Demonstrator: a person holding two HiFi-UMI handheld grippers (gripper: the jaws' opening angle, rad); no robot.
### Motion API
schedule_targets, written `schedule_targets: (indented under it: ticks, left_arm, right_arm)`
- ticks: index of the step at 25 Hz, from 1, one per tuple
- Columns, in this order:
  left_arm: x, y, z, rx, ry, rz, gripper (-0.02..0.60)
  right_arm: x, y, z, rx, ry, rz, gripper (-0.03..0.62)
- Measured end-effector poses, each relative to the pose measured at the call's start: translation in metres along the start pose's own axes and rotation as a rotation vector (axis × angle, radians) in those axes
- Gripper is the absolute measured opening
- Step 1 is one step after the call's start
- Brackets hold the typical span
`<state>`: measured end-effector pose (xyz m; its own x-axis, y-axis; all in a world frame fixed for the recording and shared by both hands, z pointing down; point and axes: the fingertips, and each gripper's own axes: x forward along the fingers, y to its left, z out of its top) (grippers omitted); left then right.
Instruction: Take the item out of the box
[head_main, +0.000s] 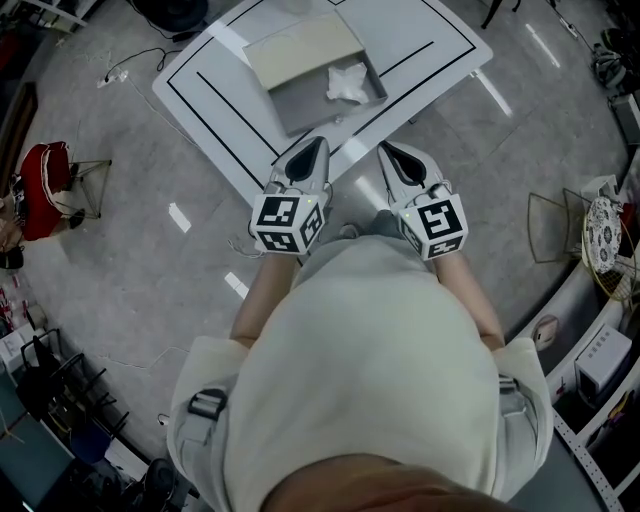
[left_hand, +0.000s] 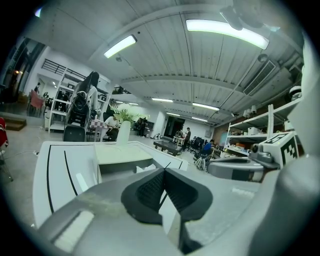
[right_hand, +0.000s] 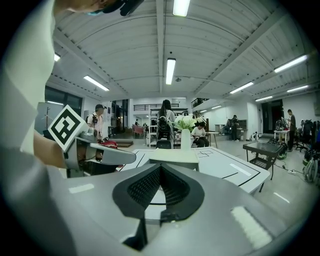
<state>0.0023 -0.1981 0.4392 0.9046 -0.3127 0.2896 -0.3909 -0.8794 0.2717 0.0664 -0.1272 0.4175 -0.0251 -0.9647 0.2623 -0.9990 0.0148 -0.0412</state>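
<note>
A grey box (head_main: 318, 92) with its cream lid (head_main: 303, 48) folded back lies on the white, black-lined table (head_main: 225, 85). A crumpled white item (head_main: 347, 82) rests inside it at the right. My left gripper (head_main: 318, 143) and right gripper (head_main: 388, 150) hover side by side over the table's near edge, short of the box, both shut with nothing between their pads. In the left gripper view the box (left_hand: 122, 161) and the item (left_hand: 145, 169) lie just beyond the shut left gripper (left_hand: 164, 171). The right gripper view shows the box (right_hand: 174, 159) ahead of the shut right gripper (right_hand: 160, 169).
A white vase of flowers (right_hand: 186, 136) stands behind the box. On the floor, a red chair (head_main: 45, 185) is at the left and wire-frame stools (head_main: 560, 225) at the right. A cable (head_main: 130, 62) lies near the table's far left corner. People and shelving fill the room beyond.
</note>
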Motion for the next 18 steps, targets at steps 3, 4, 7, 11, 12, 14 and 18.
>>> schedule_targets:
  ticks: [3,4,7,11,12,14,18]
  left_arm:
    - [0.005,0.000,0.000,-0.005,0.007,0.001,0.002]
    - [0.008,-0.001,0.001,-0.005,0.008,0.002,0.002]
    - [0.017,-0.001,0.002,-0.007,0.010,0.003,0.002]
    - [0.035,0.008,0.003,-0.017,0.018,0.027,0.002]
    - [0.040,0.010,0.004,-0.022,0.020,0.035,0.002]
    - [0.049,0.013,0.007,-0.033,0.023,0.047,0.002]
    - [0.067,0.018,0.015,-0.036,0.031,0.064,0.002]
  right_arm:
    - [-0.001,-0.007,0.000,0.012,0.000,-0.007,-0.003]
    - [0.000,-0.011,0.000,0.016,-0.001,-0.011,-0.003]
    - [0.005,-0.022,0.000,0.020,-0.002,-0.006,-0.003]
    - [0.022,-0.037,0.005,0.007,-0.002,0.027,-0.003]
    - [0.026,-0.042,0.008,0.003,-0.002,0.035,-0.003]
    - [0.034,-0.053,0.013,-0.002,-0.005,0.049,-0.003]
    - [0.049,-0.072,0.023,-0.012,-0.005,0.073,-0.003]
